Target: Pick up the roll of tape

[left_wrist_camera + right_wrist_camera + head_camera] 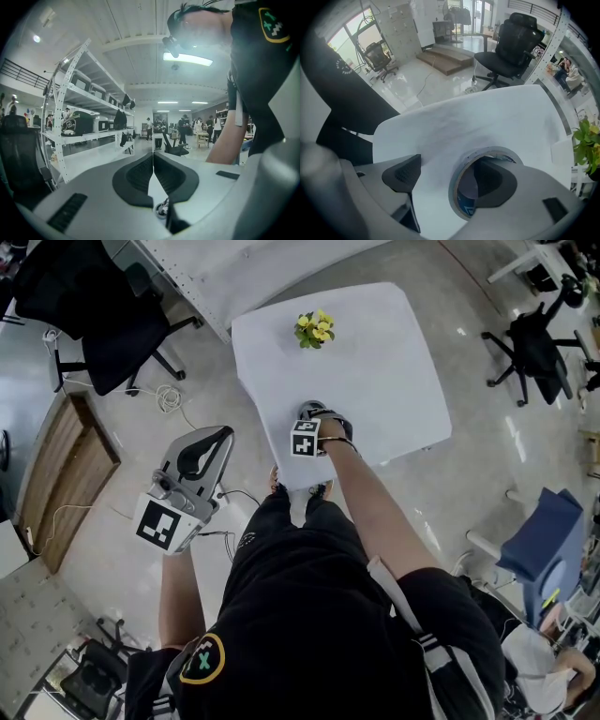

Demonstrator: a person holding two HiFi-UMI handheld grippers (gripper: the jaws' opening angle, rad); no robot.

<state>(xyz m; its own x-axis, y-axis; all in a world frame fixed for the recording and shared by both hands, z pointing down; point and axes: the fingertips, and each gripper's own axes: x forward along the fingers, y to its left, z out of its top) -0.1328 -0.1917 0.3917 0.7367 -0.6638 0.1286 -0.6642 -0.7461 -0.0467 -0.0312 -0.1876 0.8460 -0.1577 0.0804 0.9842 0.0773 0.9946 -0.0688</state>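
Pale roll of tape (458, 182) had one wall between our right tool's (449, 174) parted jaws, one jaw inside its core.

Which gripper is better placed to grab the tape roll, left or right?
Right. The right gripper has one jaw inside the tape roll, one outside; the left gripper hangs away from the table.

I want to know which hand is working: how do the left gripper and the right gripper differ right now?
The left gripper has its jaws closed together on nothing. The right gripper has its jaws apart, one inside the pale roll of tape and one outside it. The left gripper is held off beside the white-covered table, while the right gripper is down over the tabletop. Both are grey with black jaw pads.
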